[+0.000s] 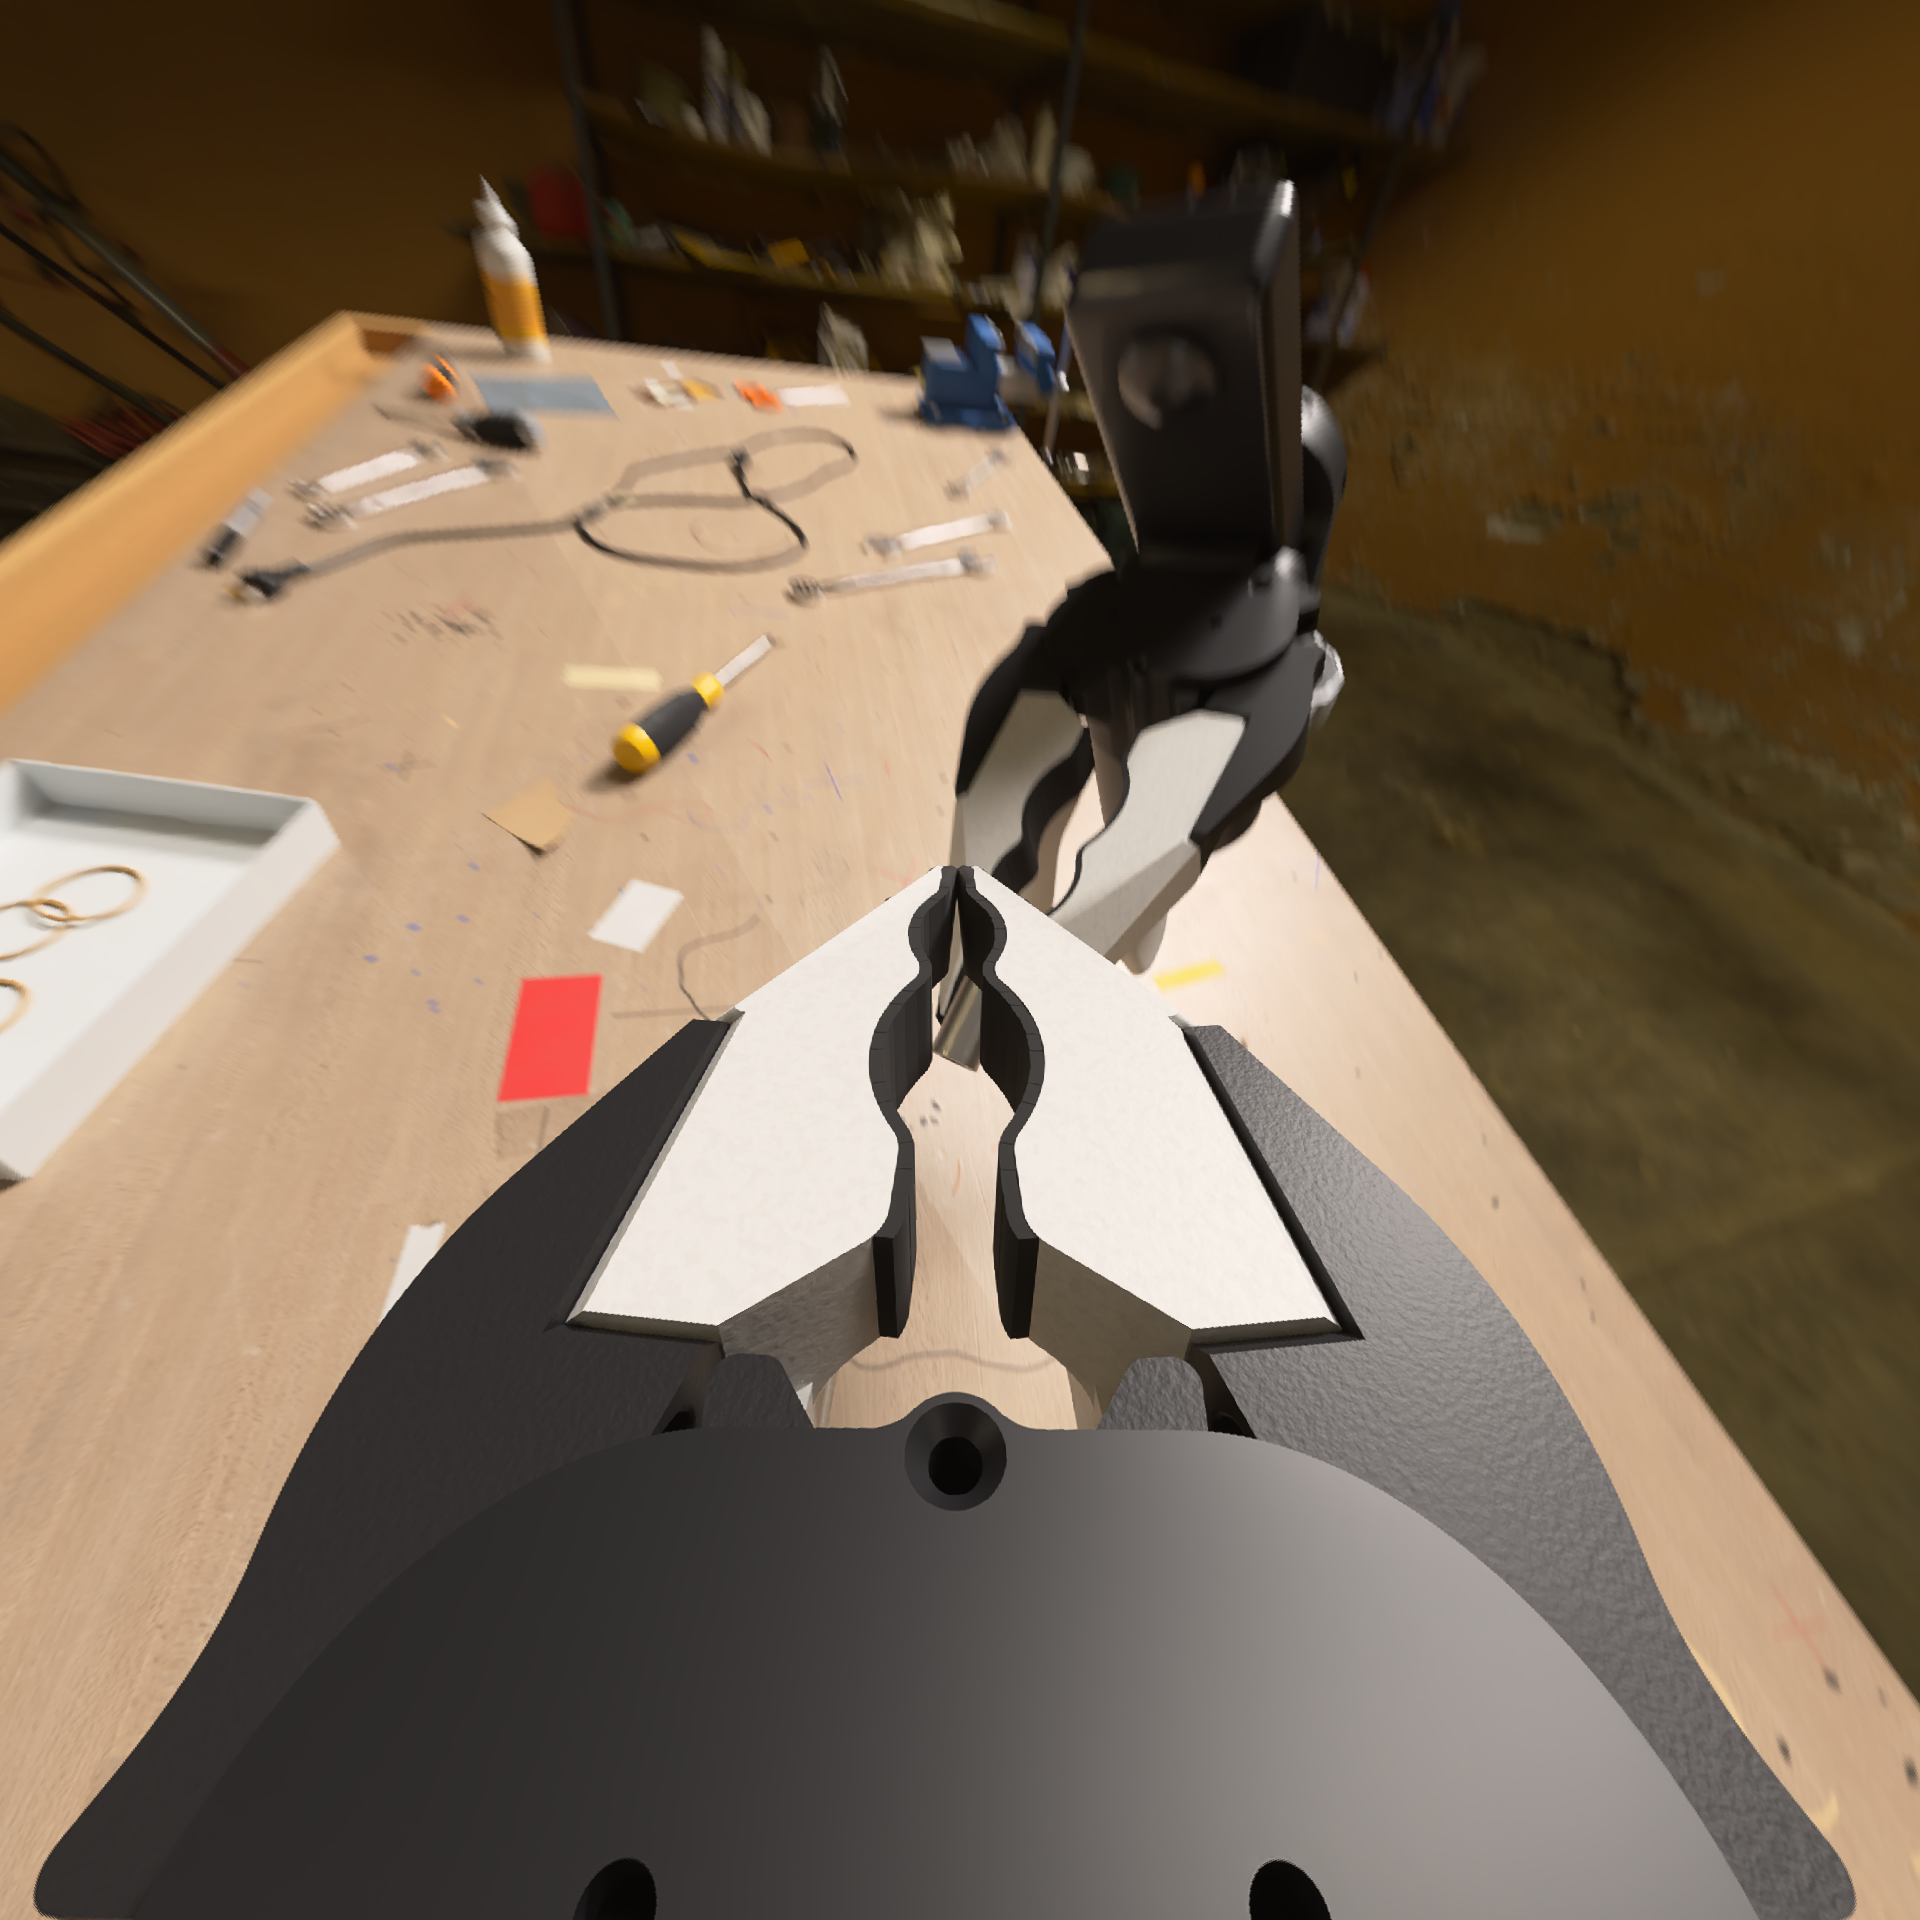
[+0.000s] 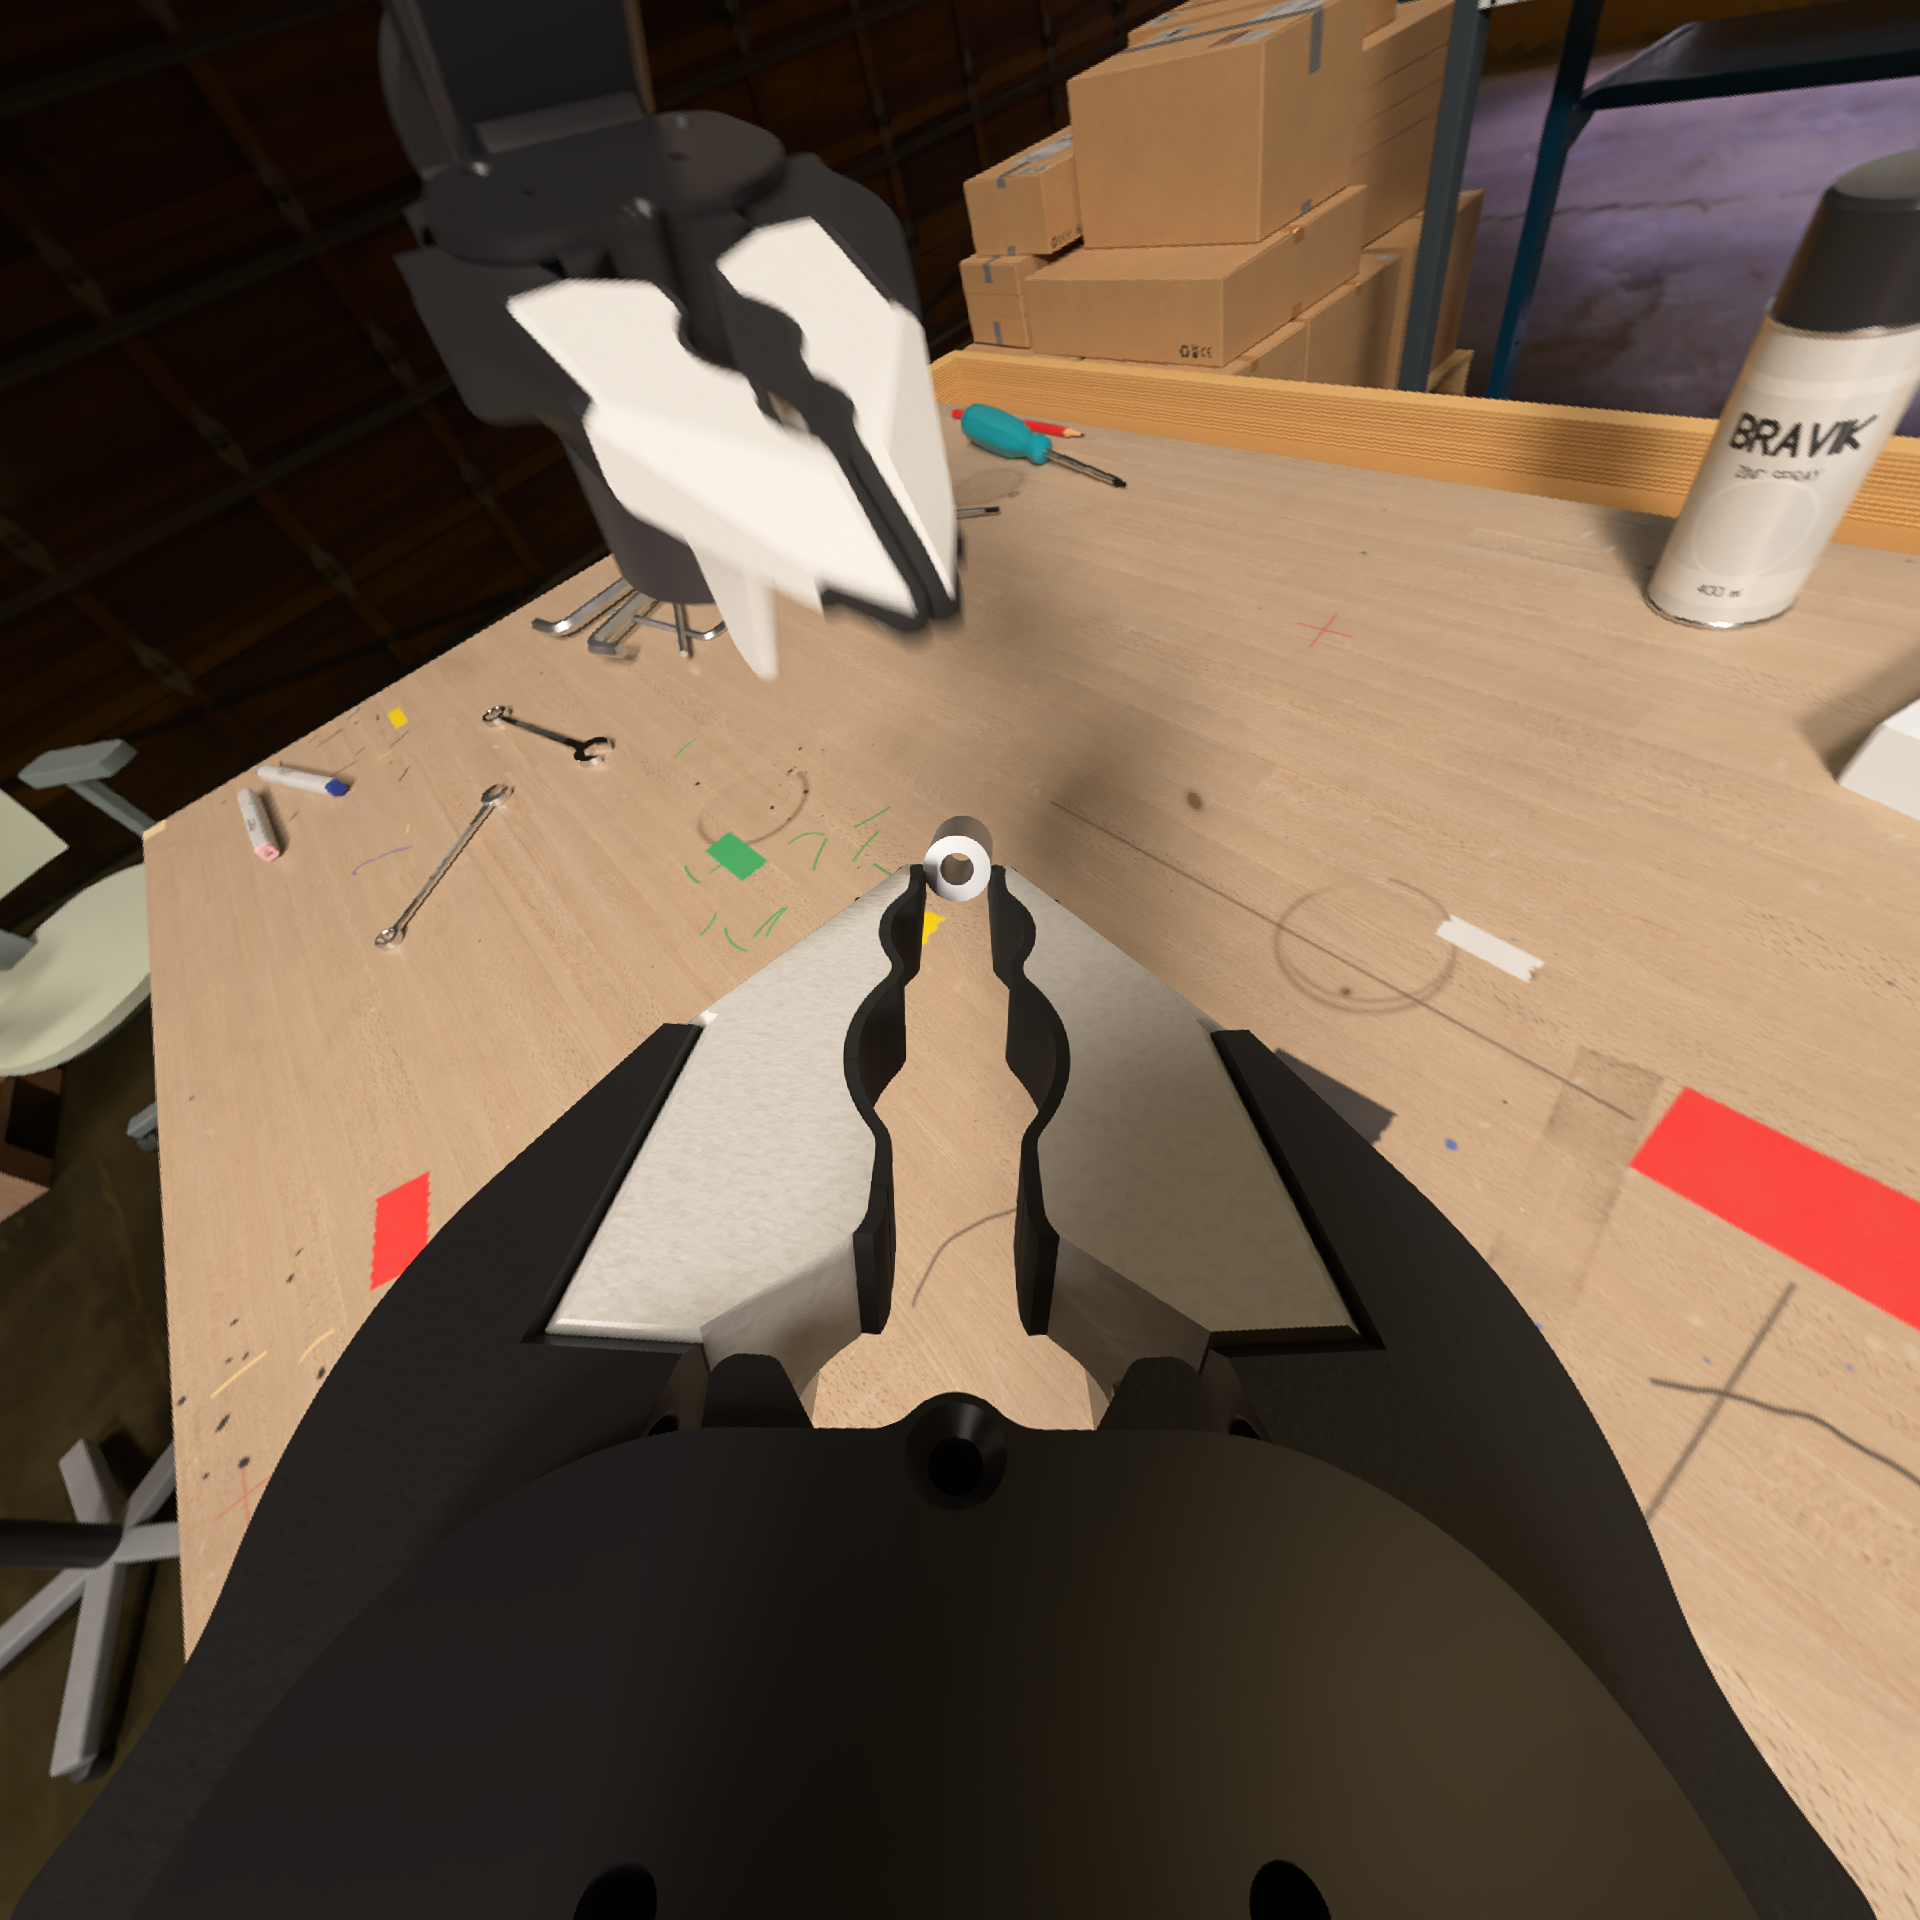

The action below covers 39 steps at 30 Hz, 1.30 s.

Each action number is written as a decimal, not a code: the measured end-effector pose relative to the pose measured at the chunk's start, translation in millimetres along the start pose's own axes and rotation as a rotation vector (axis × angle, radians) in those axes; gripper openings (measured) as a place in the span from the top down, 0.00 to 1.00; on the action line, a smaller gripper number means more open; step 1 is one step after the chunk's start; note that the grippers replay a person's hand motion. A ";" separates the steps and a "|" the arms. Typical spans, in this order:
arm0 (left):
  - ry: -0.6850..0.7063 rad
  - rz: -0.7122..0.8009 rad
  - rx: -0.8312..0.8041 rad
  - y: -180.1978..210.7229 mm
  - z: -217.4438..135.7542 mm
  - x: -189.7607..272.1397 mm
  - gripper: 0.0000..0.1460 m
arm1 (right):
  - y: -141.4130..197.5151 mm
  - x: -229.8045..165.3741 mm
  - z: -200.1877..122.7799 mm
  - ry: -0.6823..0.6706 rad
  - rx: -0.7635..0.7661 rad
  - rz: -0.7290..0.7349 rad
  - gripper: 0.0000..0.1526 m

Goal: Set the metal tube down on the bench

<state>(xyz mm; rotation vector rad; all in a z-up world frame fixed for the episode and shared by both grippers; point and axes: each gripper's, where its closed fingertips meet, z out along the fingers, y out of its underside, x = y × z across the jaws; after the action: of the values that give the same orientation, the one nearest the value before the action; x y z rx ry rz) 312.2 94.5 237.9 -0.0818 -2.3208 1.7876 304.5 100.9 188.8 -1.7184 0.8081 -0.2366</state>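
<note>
**benchrat:** so where's the metal tube (image 2: 957,865) sitting right now?

**tubeguy:** up off the bench (image 2: 1247,790), pinched at the fingertips of the right gripper (image 2: 954,883). In the right wrist view you're looking straight down its end: pale ring, dark round bore, bit of grey wall behind it. So it points along the fingers, away from the camera.

**benchrat:** and the other camera?

**tubeguy:** only a sliver. Between the left gripper's own pressed-together fingers you catch a short grey shiny cylinder (image 1: 961,1023), tilted, lower end toward the wood. Can't tell from there if it touches the top. The bench is light wood with a raised lip along the back.
</note>
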 end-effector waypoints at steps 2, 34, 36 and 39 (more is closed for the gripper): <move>-0.049 -0.029 0.086 -15.7 -15.8 -5.7 1.00 | 0.4 5.5 -4.4 0.021 0.003 0.017 0.92; -0.331 -0.318 -0.158 148.1 -22.9 81.6 0.40 | 196.0 149.8 -175.7 0.903 -0.677 0.799 0.92; -0.318 -0.327 -0.153 147.9 -24.4 82.7 0.40 | 206.0 147.7 -174.0 0.919 -0.693 0.807 0.92; -0.310 -0.332 -0.156 149.0 -25.9 82.8 0.40 | 214.3 147.1 -171.5 0.933 -0.689 0.811 0.91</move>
<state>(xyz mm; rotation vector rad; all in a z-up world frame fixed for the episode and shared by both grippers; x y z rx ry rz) 224.1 172.5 111.9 0.5612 -2.4921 1.5422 236.3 -144.8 10.1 -1.6844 2.4142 -0.2006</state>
